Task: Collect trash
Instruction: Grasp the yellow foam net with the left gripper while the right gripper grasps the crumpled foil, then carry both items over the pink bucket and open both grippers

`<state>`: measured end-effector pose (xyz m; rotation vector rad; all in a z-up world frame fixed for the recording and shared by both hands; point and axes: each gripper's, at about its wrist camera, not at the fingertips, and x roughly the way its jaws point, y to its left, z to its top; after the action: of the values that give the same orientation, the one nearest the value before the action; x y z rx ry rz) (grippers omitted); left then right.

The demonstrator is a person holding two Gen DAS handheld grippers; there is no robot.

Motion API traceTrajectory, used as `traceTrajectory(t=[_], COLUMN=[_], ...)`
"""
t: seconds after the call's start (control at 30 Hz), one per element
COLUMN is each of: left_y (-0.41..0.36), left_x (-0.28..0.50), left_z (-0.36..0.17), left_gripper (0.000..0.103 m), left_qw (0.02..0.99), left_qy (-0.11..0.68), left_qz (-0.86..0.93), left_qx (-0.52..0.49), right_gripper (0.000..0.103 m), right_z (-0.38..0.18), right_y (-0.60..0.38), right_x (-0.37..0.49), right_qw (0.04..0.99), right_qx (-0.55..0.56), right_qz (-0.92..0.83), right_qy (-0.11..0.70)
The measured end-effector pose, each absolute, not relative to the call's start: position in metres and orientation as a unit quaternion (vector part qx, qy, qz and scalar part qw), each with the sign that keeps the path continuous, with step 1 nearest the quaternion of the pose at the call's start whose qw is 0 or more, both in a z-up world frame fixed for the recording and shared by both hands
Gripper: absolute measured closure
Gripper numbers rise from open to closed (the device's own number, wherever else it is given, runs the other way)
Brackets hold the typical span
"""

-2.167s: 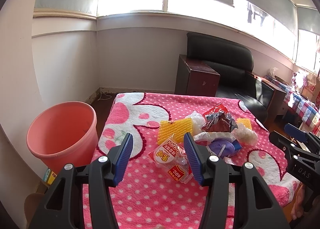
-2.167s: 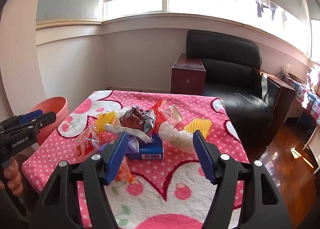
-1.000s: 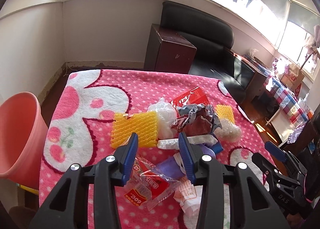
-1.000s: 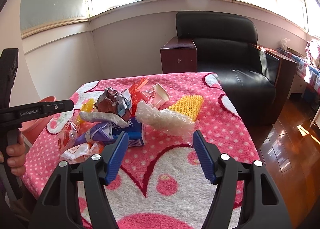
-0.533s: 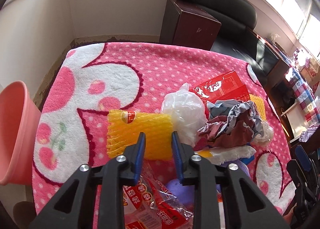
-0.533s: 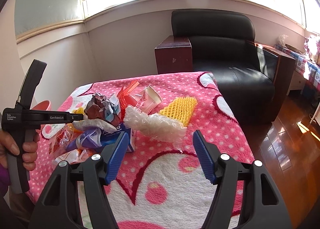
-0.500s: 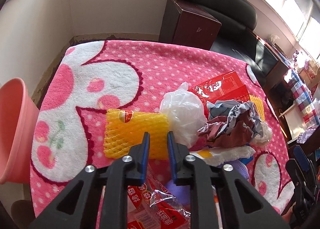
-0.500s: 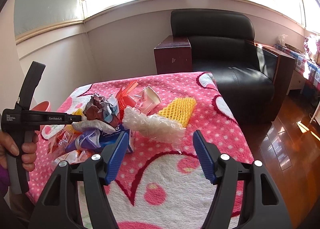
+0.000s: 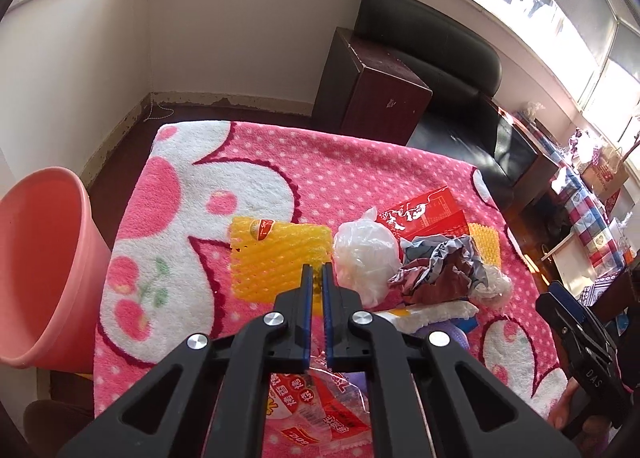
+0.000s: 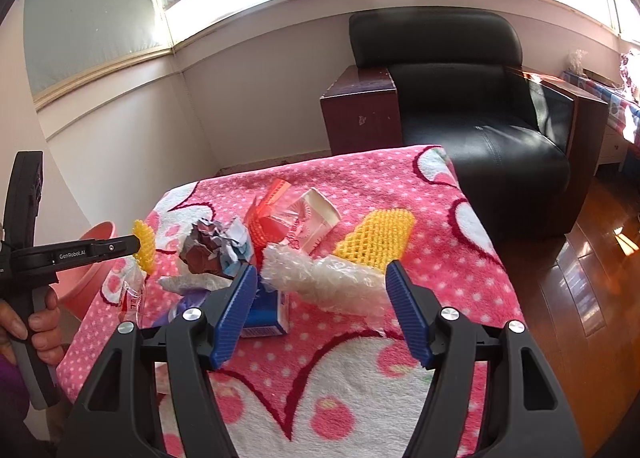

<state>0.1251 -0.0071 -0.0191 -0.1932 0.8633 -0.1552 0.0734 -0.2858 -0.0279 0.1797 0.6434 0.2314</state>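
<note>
My left gripper (image 9: pixel 315 278) is shut on the near edge of a yellow foam net (image 9: pixel 276 254), which hangs lifted off the table in the right wrist view (image 10: pixel 145 246). A pile of trash lies on the pink blanket (image 9: pixel 192 185): a white plastic bag (image 9: pixel 366 254), crumpled paper (image 9: pixel 436 270), a red wrapper (image 9: pixel 424 213) and a snack packet (image 9: pixel 316 414). My right gripper (image 10: pixel 320 310) is open above bubble wrap (image 10: pixel 320 278) and a blue box (image 10: pixel 266 318). A second yellow net (image 10: pixel 378 236) lies to the right.
A pink bucket (image 9: pixel 40 266) stands on the floor left of the table. A black armchair (image 10: pixel 460 105) and a dark wooden cabinet (image 9: pixel 372 97) stand behind the table. A white paper cup (image 10: pixel 316 217) lies at the back of the pile.
My left gripper moved forward over the snack packet, closed on the yellow foam net and lifted it. My right gripper stayed open and drew closer to the bubble wrap.
</note>
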Motion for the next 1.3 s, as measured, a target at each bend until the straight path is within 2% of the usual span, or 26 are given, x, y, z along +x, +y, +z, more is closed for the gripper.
traceTrajectory(t=[0.2,0.27,0.37,0.5,0.63,0.83,1.3], left_y=[0.004,0.008,0.013,0.018,0.022,0.030,0.076], left_x=[0.110,0.106,0.101,0.100,0.099,0.094,0.070], left_z=[-0.004,0.002,0.009,0.016,0.020,0.026,0.047], left_gripper=[0.099,0.099,0.099,0.099,0.099,0.099,0.099], left_qw=[0.904,0.905,0.908,0.910,0.911,0.915,0.937], left_qy=[0.405,0.400,0.392,0.383,0.375,0.361,0.299], left_qz=[-0.089,-0.094,-0.101,-0.112,-0.119,-0.124,-0.100], left_qx=[-0.106,-0.108,-0.111,-0.117,-0.122,-0.130,-0.149], right_gripper=[0.038,0.048,0.057,0.063,0.086,0.095,0.097], right_z=[-0.025,-0.025,-0.028,-0.038,-0.043,-0.034,0.033], right_y=[-0.256,-0.249,-0.244,-0.241,-0.234,-0.228,-0.191], right_x=[0.091,0.099,0.112,0.127,0.134,0.129,0.111], right_qw=[0.929,0.924,0.917,0.906,0.896,0.900,0.931], right_qx=[0.089,0.095,0.108,0.124,0.126,0.114,0.067], right_qz=[0.162,0.173,0.181,0.181,0.188,0.181,0.199], right_qy=[0.320,0.327,0.340,0.363,0.383,0.379,0.300])
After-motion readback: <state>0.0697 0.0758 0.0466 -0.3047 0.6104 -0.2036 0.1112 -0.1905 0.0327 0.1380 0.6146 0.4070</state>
